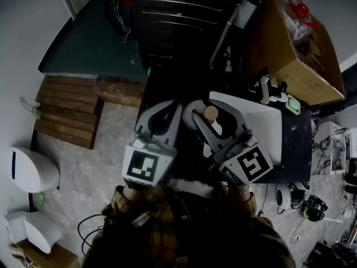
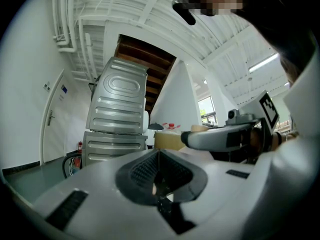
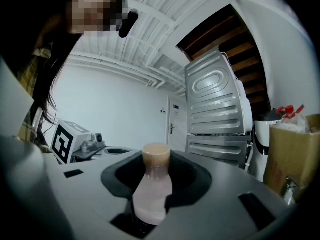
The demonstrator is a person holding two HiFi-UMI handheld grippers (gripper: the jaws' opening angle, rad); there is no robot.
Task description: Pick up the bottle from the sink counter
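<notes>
- Closest to me, the right gripper (image 1: 207, 111) is pinching the bottle (image 3: 152, 194). Its pads clamp the pale body just under the tan cap (image 3: 156, 154), and the bottle stands upright between the jaws.
- The bottle is over the near-left corner of the sink (image 1: 262, 121), and it looks already off the counter.
- To do this lift well, I'd keep the squeeze steady and the gripper level. The hold sits high on the neck, so a tilt could let the heavier base swing.
- The left gripper (image 1: 169, 109) is left of the sink, beside its partner, with its jaws pressed together on nothing — best kept out of the way.
- Only the head view shows the sink and the cardboard box (image 1: 290, 49) behind it.
- Only the right gripper view shows how the pads seat on the bottle — and the grey ribbed appliance (image 3: 217, 109) standing beyond the sink.
</notes>
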